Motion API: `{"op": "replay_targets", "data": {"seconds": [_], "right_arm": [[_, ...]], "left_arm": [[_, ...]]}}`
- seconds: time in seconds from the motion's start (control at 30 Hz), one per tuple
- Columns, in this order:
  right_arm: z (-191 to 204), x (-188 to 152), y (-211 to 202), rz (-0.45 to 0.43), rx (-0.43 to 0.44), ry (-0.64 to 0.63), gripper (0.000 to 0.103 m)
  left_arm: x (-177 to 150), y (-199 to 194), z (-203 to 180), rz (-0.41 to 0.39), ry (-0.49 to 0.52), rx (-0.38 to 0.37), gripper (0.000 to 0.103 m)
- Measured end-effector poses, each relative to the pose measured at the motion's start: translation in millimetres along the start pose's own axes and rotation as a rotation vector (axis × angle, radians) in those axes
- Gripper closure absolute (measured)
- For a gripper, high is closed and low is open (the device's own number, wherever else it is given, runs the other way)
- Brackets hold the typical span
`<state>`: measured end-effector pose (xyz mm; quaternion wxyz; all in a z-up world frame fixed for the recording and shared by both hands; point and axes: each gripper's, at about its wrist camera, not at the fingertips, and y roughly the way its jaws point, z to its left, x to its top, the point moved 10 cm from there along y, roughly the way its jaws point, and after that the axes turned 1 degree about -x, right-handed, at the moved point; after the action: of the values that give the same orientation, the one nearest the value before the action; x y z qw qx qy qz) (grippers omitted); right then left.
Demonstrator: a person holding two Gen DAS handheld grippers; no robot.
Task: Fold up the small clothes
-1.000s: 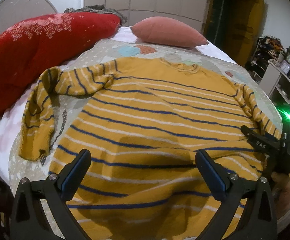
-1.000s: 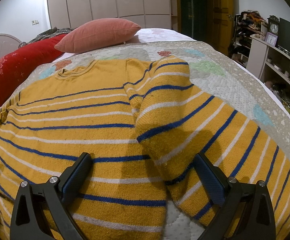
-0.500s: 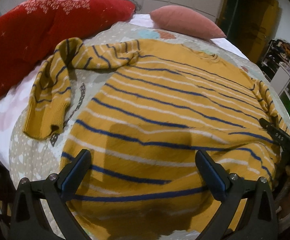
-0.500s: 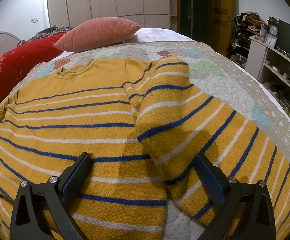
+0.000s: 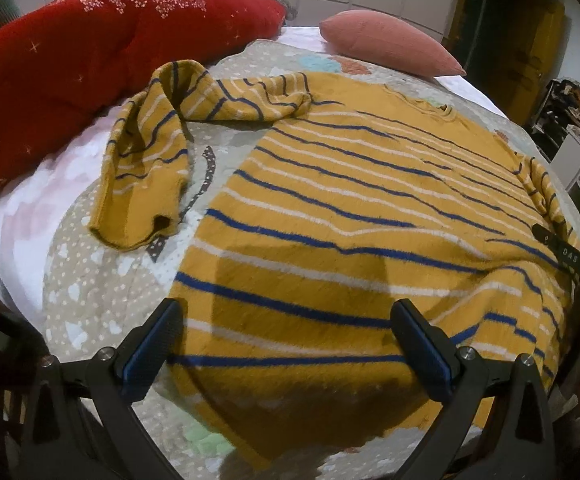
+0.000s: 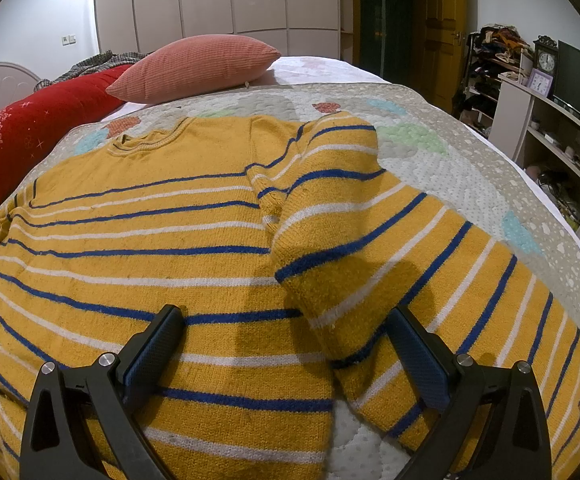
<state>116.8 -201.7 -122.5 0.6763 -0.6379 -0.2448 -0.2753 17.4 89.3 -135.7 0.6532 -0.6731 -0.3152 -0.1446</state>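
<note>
The bed (image 6: 470,168), covered by a dotted quilt, serves as the folding surface. The yellow striped sweater (image 5: 370,208) lies spread flat across it, neckline toward the pink cushion (image 6: 197,66); this layout appears chosen to expose both sleeves for folding. The left sleeve (image 5: 149,160) lies bent outward beside the red bolster (image 5: 69,60). The right sleeve (image 6: 390,260) lies angled alongside the body. The left gripper (image 5: 285,344) hovers over the hem, jaws wide apart, holding nothing. The right gripper (image 6: 285,344) hovers near the right sleeve, equally wide, also empty. The hem's lower edge is cut off behind the gripper frames. Contact with the fabric cannot be confirmed.
</note>
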Motion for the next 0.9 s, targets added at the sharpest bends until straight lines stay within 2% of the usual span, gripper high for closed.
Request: {"op": "replay_targets", "data": {"seconds": [0.47,0.67,0.83,0.9], "right_arm": [[0,0,0,0.000,0.000,-0.001,0.000],[0,-1,1,0.011,0.004,-0.003,0.000],[0,0,2,0.071,0.059,-0.034,0.000],[-3,2,-9,0.072,0.081,-0.036,0.005]], "left_arm": [[7,-25,17,-0.057,-0.029,0.010,0.000],[5,-34,33,-0.058,-0.060,0.044,0.000],[11,-60,47,-0.117,-0.085,0.061,0.000],[10,-67,54,-0.136,-0.084,0.078,0.000]]}}
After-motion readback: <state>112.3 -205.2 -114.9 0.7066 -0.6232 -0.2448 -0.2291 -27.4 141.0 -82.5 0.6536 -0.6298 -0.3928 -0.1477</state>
